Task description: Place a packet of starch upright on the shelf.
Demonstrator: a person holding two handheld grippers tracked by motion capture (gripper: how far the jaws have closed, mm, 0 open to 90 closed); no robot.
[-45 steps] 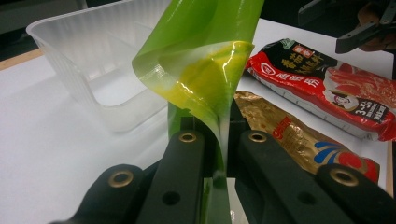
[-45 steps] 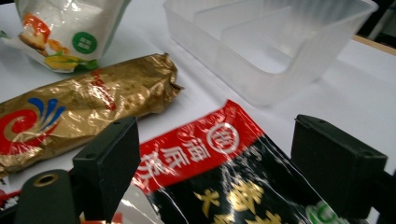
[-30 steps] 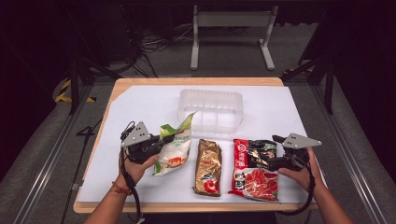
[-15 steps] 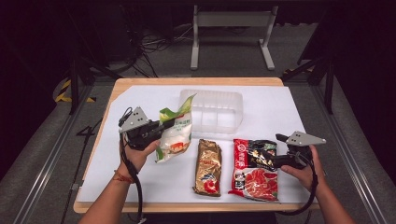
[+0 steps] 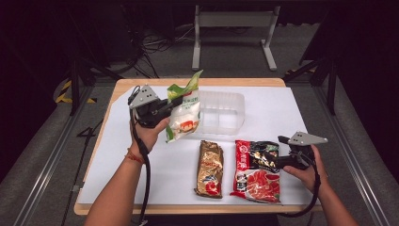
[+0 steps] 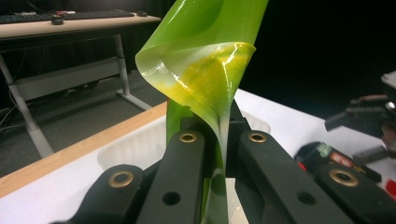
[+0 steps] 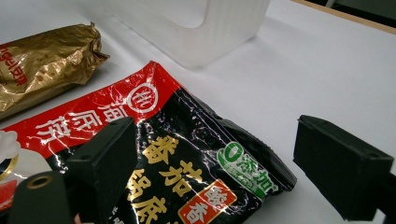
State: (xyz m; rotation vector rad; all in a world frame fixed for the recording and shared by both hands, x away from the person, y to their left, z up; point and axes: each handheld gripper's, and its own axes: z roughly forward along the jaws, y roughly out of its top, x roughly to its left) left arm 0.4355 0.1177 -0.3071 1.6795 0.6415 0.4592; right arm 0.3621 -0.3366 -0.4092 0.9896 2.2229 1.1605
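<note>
The red-and-black packet (image 7: 187,158) reads "番茄" in yellow and "0添加" on green.

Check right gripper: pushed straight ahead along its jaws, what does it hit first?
Probably the red-and-black packet: the right gripper stands open over its top corner, jaws either side. Beyond it lies bare white table cover, then the clear plastic tray. Height above the packet is unclear.

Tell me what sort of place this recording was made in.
Probably a lab or test workshop set up for recording. A small wooden table covered with white sheet stands among metal rails, loose cables lie on the grey floor, and a desk with a keyboard stands behind.
</note>
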